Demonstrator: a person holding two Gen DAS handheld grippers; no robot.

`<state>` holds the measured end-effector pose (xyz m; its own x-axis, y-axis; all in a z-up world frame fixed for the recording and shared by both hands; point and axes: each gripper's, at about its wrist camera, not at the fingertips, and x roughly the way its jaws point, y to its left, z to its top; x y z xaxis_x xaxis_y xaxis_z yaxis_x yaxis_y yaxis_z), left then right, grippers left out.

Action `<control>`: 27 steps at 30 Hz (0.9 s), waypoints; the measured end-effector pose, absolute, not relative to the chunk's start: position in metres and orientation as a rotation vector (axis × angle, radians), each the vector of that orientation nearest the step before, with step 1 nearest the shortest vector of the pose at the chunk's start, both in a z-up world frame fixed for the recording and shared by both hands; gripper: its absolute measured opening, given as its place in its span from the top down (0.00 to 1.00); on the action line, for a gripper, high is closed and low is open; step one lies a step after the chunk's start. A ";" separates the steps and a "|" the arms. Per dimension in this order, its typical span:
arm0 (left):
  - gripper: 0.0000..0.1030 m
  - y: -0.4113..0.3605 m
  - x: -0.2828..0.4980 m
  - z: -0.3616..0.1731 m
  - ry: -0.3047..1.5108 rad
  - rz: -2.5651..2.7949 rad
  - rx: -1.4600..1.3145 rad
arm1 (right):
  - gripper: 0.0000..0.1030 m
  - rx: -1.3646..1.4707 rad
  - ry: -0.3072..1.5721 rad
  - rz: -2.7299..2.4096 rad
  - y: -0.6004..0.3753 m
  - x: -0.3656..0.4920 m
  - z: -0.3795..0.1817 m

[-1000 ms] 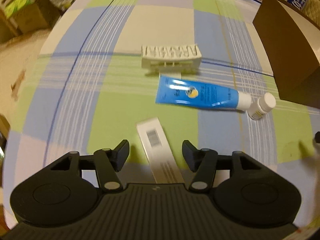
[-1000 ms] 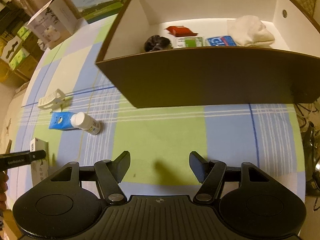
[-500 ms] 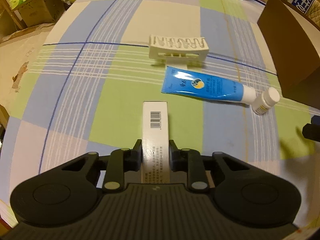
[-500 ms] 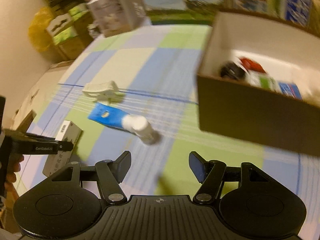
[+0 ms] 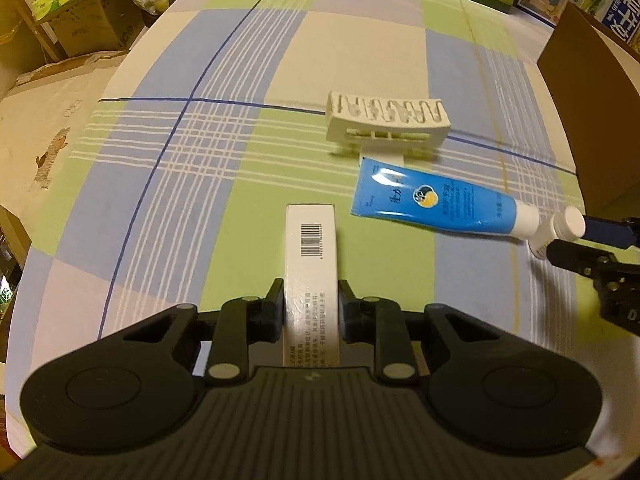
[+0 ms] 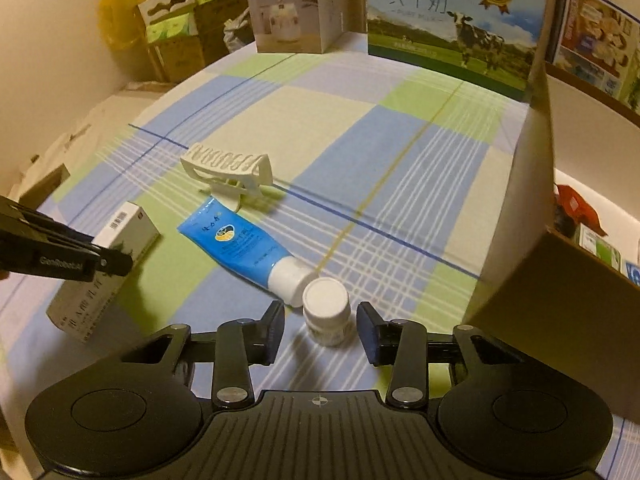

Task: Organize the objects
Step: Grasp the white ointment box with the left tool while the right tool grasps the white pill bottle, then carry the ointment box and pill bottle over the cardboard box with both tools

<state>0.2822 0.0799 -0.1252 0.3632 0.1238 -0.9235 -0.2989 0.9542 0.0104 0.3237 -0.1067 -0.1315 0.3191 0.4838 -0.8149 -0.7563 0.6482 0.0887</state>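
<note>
Now: left tongs [image 5: 310,300] clamped on white barcoded carton [image 5: 311,248], near bench [image 6: 400,140] front edge. Right tongs [image 6: 320,330] narrowing around small white-capped bottle [image 6: 326,310], pads not yet touching. Centre before squeezing; avoid nudging blue tube [image 6: 236,246] just beside. Brown box [image 6: 560,300] at right edge.

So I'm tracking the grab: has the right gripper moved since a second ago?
Yes. The right gripper has swung away from the brown box, leftward over the checked cloth, and now straddles the small white bottle, jaws closing.
</note>
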 end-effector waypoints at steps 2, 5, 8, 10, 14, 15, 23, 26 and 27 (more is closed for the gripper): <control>0.79 0.081 0.284 -0.125 1.168 0.276 -0.173 | 0.70 -0.343 0.932 0.837 -0.104 0.325 -0.134; 0.79 0.081 0.284 -0.126 1.170 0.279 -0.179 | 0.77 -0.351 0.927 0.843 -0.104 0.326 -0.135; 0.79 0.082 0.283 -0.127 1.180 0.276 -0.188 | 0.77 -0.340 0.930 0.850 -0.107 0.323 -0.135; 0.79 0.082 0.282 -0.129 1.188 0.275 -0.195 | 0.77 -0.335 0.933 0.849 -0.110 0.321 -0.135; 0.79 0.081 0.276 -0.131 1.196 0.272 -0.200 | 0.77 -0.313 0.952 0.844 -0.120 0.312 -0.133; 0.79 0.081 0.274 -0.131 1.198 0.270 -0.199 | 0.77 -0.306 0.958 0.842 -0.123 0.310 -0.132; 0.79 0.076 0.273 -0.132 1.198 0.255 -0.164 | 0.77 -0.261 0.991 0.794 -0.148 0.300 -0.128; 0.79 0.073 0.275 -0.132 1.201 0.245 -0.156 | 0.77 -0.252 0.996 0.768 -0.155 0.299 -0.126; 0.79 0.072 0.275 -0.132 1.201 0.245 -0.151 | 0.77 -0.249 0.998 0.760 -0.157 0.299 -0.126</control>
